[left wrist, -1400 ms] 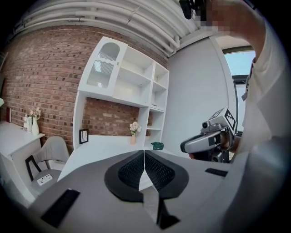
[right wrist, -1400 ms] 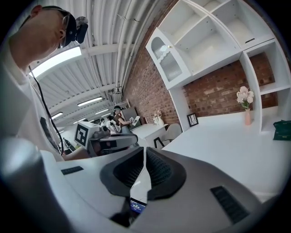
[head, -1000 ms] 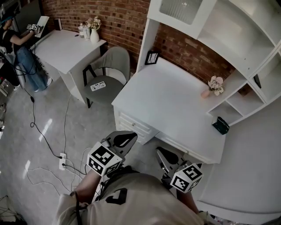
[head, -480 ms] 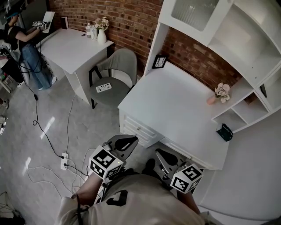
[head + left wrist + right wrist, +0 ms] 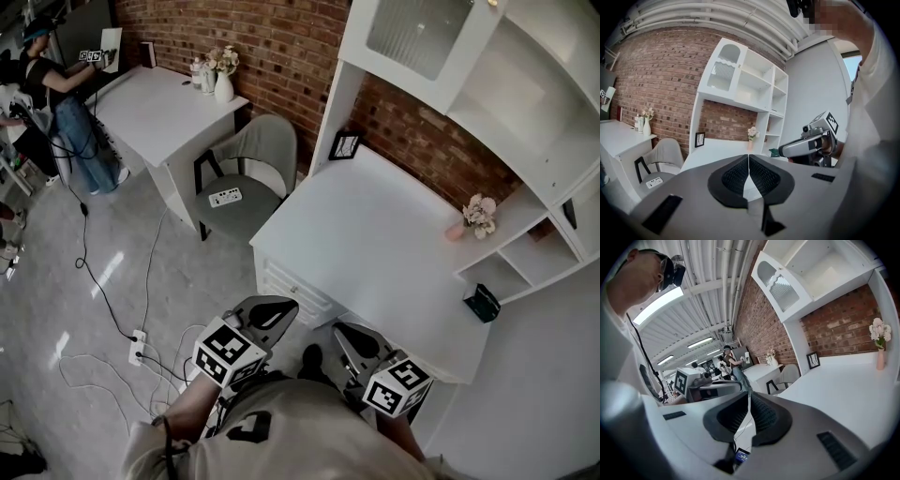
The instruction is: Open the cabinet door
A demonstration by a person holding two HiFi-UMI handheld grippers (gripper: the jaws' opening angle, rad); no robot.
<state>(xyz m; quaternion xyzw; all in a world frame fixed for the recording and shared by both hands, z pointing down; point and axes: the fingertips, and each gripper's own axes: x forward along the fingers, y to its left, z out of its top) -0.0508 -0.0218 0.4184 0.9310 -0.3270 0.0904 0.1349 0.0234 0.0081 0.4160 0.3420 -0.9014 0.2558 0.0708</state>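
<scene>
The cabinet door (image 5: 417, 33), white with a ribbed glass pane, hangs closed high over the white desk (image 5: 375, 244), at the left end of the shelf unit. It also shows as the cabinet door (image 5: 724, 70) in the left gripper view and the cabinet door (image 5: 780, 284) in the right gripper view. My left gripper (image 5: 272, 309) and right gripper (image 5: 352, 337) sit side by side in front of the desk's near edge, far below the door. The left gripper (image 5: 748, 161) is shut and holds nothing. So is the right gripper (image 5: 749, 397).
A grey chair (image 5: 253, 164) stands left of the desk, with a second desk (image 5: 159, 103) and a person (image 5: 66, 103) beyond. On the desk are a picture frame (image 5: 345, 145) and a flower vase (image 5: 478, 216). Drawers (image 5: 295, 286) face me. Cables and a power strip (image 5: 139, 342) lie on the floor.
The head view has shifted, with the desk and cabinet drawn a little nearer and the room sliding right. Both grippers moved slightly toward the desk. Their jaws stay shut.
</scene>
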